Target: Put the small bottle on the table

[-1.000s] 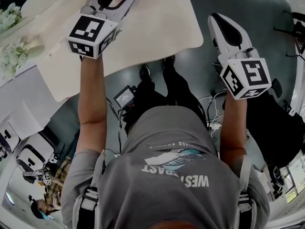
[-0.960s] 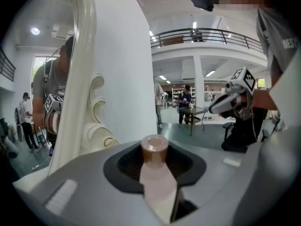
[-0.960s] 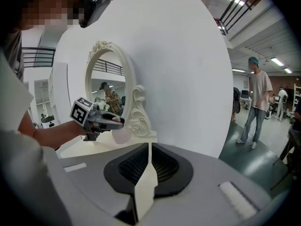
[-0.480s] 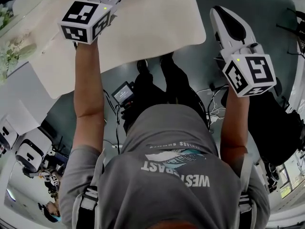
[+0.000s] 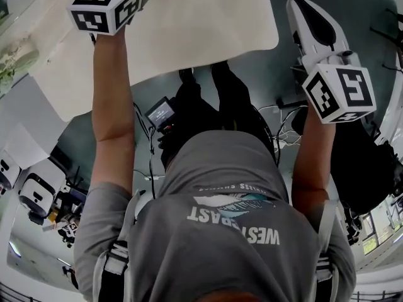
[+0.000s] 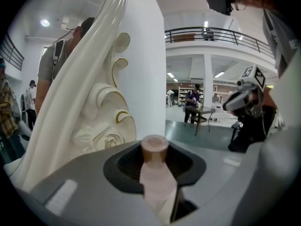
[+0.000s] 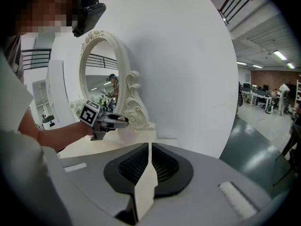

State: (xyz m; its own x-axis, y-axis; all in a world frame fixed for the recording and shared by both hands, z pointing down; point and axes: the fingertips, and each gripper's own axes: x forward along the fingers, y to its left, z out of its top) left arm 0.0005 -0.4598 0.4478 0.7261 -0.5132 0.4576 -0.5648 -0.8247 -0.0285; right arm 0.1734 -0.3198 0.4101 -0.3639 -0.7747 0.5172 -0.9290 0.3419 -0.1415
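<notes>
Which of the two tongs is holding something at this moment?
The left tongs: a small pinkish bottle is gripped between their jaws. The right tongs are shut together, with nothing between them.

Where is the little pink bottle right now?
In the left gripper view, the little bottle is pinched in the left claw, right beside the curly white mirror frame.

An ornate white mirror (image 7: 101,79) stands near flowers (image 7: 76,108).
</notes>
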